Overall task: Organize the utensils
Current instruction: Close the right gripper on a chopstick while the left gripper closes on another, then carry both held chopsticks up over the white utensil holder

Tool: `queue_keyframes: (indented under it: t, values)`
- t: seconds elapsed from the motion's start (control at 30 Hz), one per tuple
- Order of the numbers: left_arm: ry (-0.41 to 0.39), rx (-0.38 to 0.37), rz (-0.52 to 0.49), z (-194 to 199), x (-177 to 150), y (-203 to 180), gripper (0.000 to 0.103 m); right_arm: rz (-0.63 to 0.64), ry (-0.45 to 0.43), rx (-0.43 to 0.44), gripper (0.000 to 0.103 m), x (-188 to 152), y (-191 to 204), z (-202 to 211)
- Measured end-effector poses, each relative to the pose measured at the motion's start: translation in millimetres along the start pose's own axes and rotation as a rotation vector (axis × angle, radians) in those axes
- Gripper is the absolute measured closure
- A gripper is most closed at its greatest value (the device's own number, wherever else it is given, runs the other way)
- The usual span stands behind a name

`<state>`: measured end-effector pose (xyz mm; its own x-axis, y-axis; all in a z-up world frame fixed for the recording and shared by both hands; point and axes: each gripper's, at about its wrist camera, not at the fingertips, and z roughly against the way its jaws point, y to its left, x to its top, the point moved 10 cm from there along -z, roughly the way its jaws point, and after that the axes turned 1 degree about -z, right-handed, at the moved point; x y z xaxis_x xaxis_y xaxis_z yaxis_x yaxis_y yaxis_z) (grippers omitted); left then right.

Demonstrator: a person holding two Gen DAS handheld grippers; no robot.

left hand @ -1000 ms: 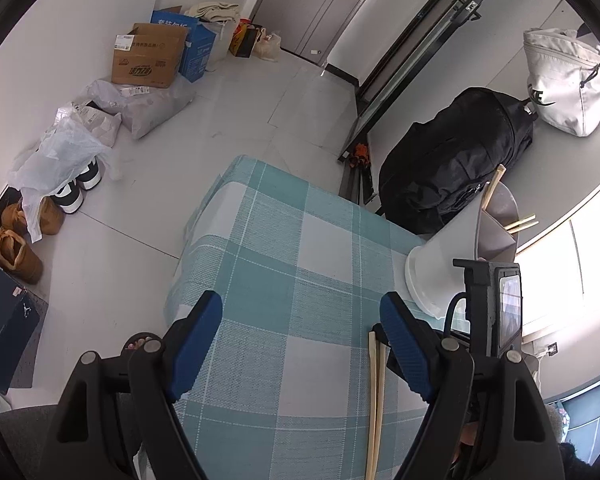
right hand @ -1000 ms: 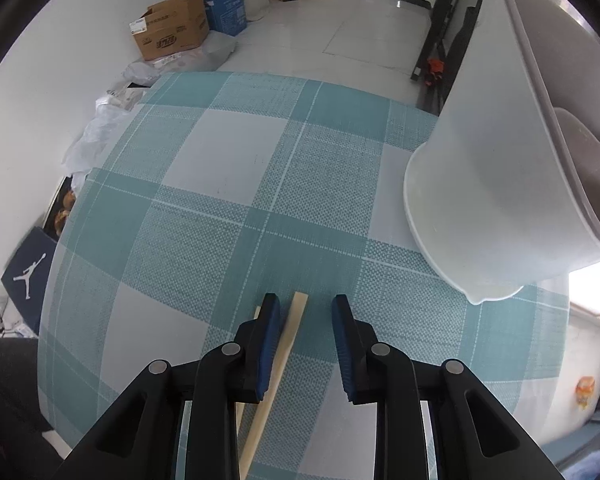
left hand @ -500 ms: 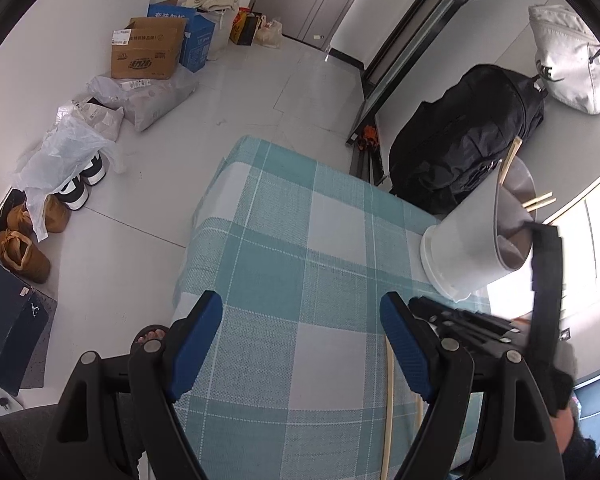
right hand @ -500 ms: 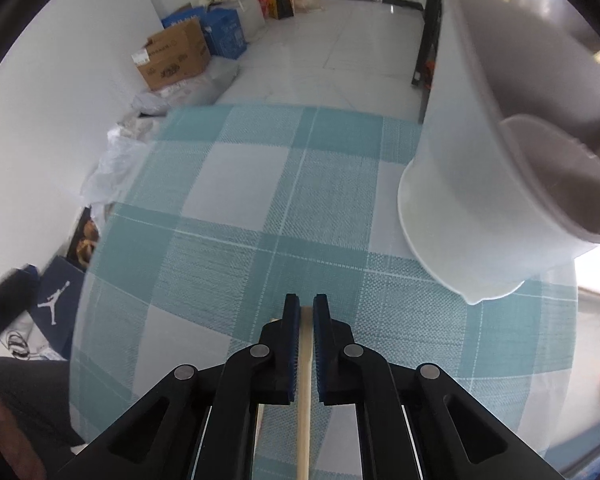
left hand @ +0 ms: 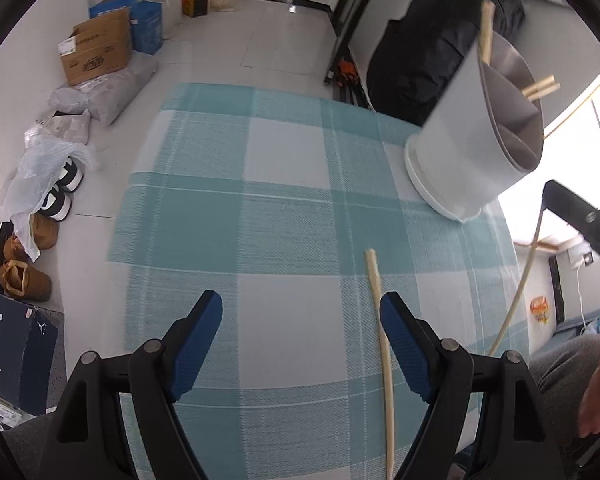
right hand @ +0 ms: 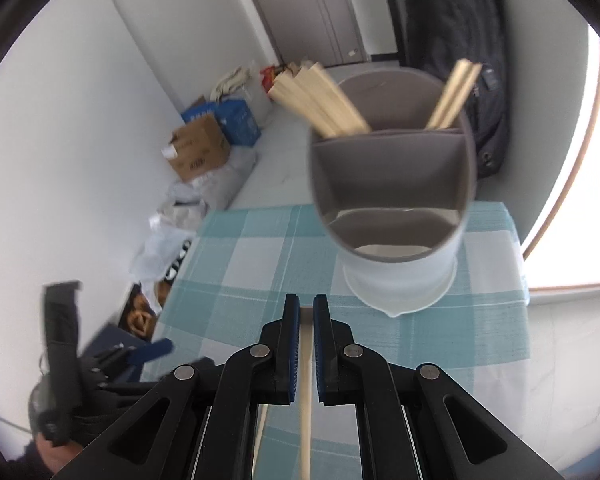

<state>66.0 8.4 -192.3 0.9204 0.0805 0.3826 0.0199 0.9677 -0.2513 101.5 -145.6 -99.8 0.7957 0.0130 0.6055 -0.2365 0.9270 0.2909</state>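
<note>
Between the right fingers: a chopstick is pinched by the right hand-held gripper, its jaws pressed against it.
Left hand-held gripper: spread wide, nothing held, above the counter.
Left view only: a second chopstick is seen lying on the checked cloth, just beside the right-hand finger; whether they touch cannot be told.
Right view only: the holder is seen divided into compartments, with chopstick bundles in the far one; that picture is blurred.
Room: cardboard boxes, shoes and a black bag are set on the floor.
</note>
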Motion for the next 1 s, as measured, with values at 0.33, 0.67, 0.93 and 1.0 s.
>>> queue_keyframes:
  t: [0.33,0.67,0.93,1.0]
  values:
    - [0.064,0.002,-0.040,-18,0,-26,0.026,-0.036,-0.121,0.129,0.097,3,-17,50]
    - [0.136,0.113,-0.107,-37,3,-37,0.047,-0.056,-0.188,0.193,0.097,2,-36,81]
    - [0.126,0.173,-0.167,-33,2,-45,0.087,-0.073,-0.230,0.196,0.097,4,-47,94]
    - [0.136,0.136,-0.137,-33,2,-47,0.102,-0.070,-0.237,0.195,0.097,4,-47,96]
